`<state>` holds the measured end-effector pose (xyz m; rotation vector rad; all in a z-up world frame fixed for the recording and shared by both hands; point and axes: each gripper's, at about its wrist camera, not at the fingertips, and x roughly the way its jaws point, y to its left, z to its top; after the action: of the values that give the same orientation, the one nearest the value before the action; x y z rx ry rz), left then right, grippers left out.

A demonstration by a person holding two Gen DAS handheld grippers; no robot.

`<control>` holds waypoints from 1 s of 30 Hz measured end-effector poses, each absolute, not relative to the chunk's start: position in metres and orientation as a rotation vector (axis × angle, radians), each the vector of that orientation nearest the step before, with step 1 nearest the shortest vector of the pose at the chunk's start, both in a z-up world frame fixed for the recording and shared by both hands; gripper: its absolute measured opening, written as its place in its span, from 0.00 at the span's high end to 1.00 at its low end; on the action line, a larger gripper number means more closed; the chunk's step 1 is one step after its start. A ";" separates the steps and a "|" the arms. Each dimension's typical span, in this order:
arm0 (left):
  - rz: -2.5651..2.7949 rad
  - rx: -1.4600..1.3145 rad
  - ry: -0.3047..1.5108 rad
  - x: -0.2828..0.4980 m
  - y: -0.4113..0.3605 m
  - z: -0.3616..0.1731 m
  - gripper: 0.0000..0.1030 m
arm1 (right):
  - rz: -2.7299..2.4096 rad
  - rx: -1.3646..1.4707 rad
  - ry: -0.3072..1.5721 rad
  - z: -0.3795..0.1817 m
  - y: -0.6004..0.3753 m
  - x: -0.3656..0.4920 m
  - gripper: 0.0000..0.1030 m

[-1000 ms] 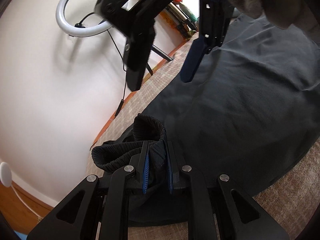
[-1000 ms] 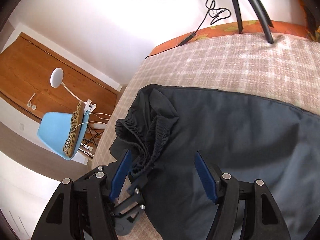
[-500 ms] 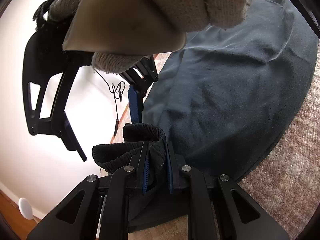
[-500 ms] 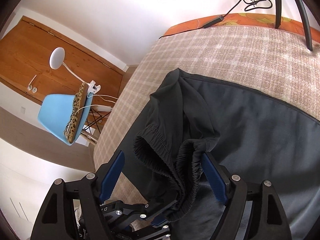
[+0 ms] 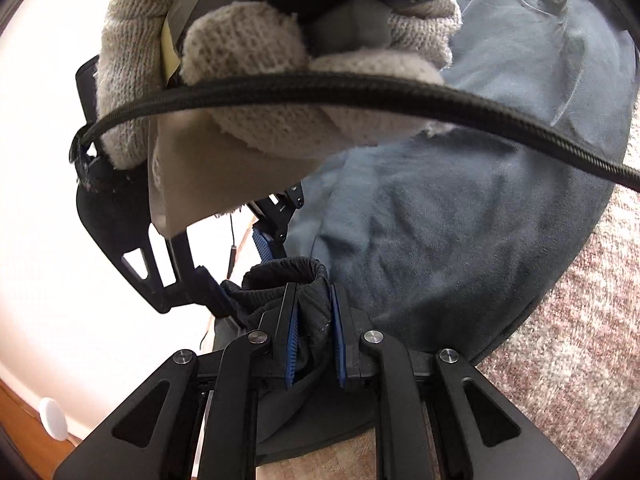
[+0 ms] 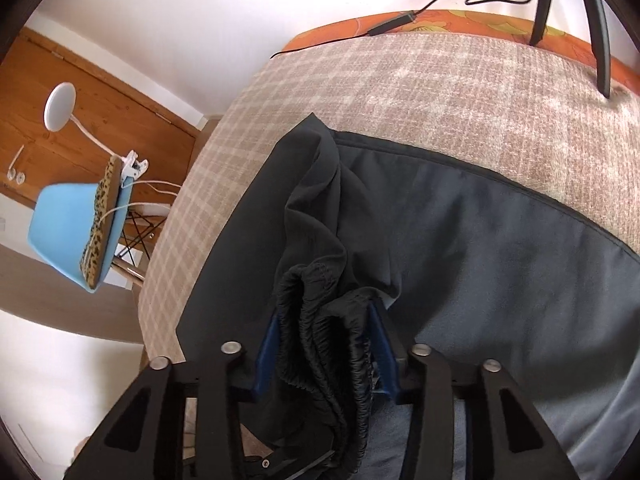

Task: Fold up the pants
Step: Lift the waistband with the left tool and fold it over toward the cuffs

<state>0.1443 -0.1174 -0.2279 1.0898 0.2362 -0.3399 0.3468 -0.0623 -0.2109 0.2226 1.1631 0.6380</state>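
The right tool (image 6: 326, 354), wide open a second ago, now clamps the gathered elastic waistband (image 6: 320, 344) of the dark pants (image 6: 500, 264); left tool (image 5: 313, 338) stays clenched at six o'clock. Both grips set on the bed's checked beige cover (image 6: 440, 92), ready to fold.

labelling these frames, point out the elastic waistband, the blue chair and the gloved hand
elastic waistband (image 6: 320, 344), right wrist view, gathered ribbing
blue chair (image 6: 64, 224), right wrist view, seat shell
gloved hand (image 5: 248, 52), left wrist view, knit fingers

Dark pants (image 6: 460, 248) lie spread on the bed, their bunched elastic waistband (image 6: 320, 344) lifted.
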 end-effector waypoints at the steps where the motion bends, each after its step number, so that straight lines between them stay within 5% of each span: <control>1: -0.339 1.081 0.236 0.143 -0.118 -0.226 0.87 | 0.653 0.257 1.150 -0.208 -0.070 0.345 0.67; 18: -0.379 0.934 0.216 0.126 -0.131 -0.204 0.77 | 0.625 0.522 1.054 -0.212 -0.154 0.324 0.76; 21: -0.364 0.931 0.225 0.129 -0.132 -0.213 0.71 | 0.615 0.540 1.057 -0.216 -0.158 0.325 0.68; 25: -0.391 0.933 0.270 0.138 -0.117 -0.212 0.82 | 0.579 0.543 1.070 -0.221 -0.163 0.320 0.34; 30: -0.390 0.905 0.266 0.140 -0.115 -0.209 0.84 | 0.598 0.556 1.099 -0.227 -0.157 0.316 0.27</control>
<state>0.1396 -0.1152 -0.2093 0.9052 0.2661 -0.3901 0.3165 -0.1571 -0.2266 0.5558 1.0994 0.5984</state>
